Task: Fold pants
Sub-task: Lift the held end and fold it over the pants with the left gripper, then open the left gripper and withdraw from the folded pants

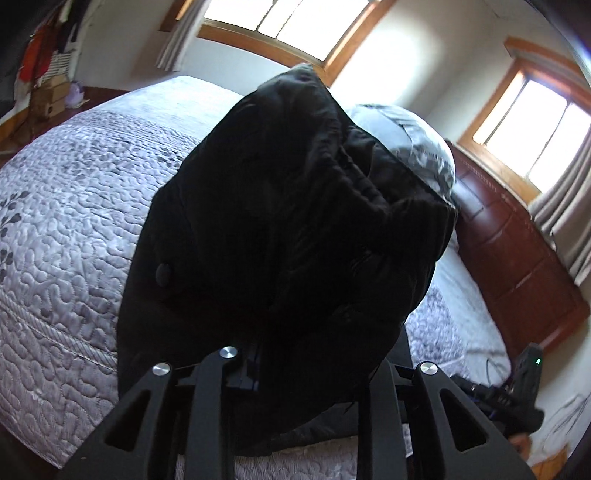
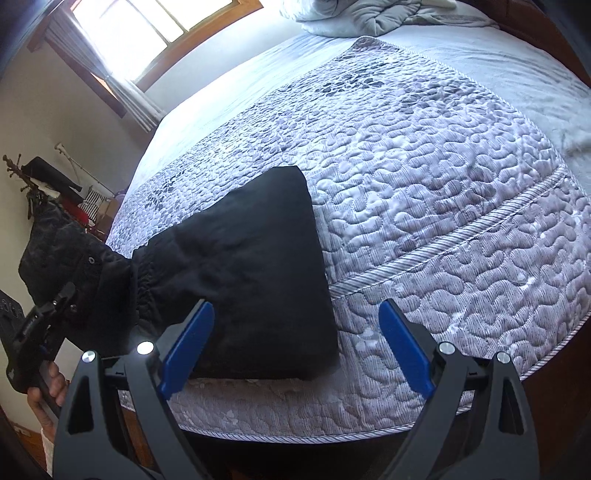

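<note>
While your left gripper (image 2: 55, 314) pinches the waistband end of the black quilted pants (image 2: 255, 280) and lifts it off the bed's edge, your right gripper (image 2: 295, 328) hangs spread wide and empty. Folded cloth lies on the grey quilted bedspread (image 2: 443, 192), just ahead-left of its blue fingers (image 2: 188, 343), long axis running away.

Bed (image 2: 424, 177) covered by a grey-lilac quilted spread, leaf-patterned. Crumpled pale bedding (image 2: 373, 14) heaped at its far end. Dark red-brown wooden headboard (image 1: 517, 254) seen beyond. Two wood-framed windows (image 1: 295, 26) set in off-white walls, strongly backlit; grey curtains (image 1: 569, 206) hung beside them. Clothes rack (image 2: 88, 192) stood in the corner.
</note>
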A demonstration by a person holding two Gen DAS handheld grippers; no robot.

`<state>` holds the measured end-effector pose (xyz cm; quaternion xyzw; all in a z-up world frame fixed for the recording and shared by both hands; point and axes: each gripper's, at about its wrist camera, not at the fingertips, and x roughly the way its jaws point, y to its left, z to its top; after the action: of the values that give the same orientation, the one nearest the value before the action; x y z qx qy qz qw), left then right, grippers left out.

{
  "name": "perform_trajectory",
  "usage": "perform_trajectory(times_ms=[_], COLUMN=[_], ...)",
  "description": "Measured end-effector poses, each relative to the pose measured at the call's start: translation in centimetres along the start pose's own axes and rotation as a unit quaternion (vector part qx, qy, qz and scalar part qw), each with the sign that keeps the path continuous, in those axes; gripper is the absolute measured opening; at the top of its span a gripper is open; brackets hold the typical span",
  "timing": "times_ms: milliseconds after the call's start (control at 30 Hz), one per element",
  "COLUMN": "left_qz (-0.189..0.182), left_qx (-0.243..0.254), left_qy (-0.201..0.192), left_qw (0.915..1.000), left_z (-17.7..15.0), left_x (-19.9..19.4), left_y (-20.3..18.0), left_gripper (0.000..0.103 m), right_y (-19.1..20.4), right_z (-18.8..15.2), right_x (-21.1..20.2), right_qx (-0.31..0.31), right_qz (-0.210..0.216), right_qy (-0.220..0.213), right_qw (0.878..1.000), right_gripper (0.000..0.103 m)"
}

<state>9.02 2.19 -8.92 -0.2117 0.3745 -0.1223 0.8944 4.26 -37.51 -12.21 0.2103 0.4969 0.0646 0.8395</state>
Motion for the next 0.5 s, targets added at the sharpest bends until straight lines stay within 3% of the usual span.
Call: perform_trajectory(times_ms=[500], left_qz=[0.025], left_qx=[0.095], left_qy=[0.079], left_qw=[0.992], left_z=[-4.5], left_x=[4.9], left_y=[-3.2], left_gripper=[0.039], right_y=[-1.8], right_z=[-0.6], right_x=[0.1], right_qx=[0.021], right_qz=[-0.001], right_qy=[0.001], right_qw=[1.0], right_gripper=[0.091])
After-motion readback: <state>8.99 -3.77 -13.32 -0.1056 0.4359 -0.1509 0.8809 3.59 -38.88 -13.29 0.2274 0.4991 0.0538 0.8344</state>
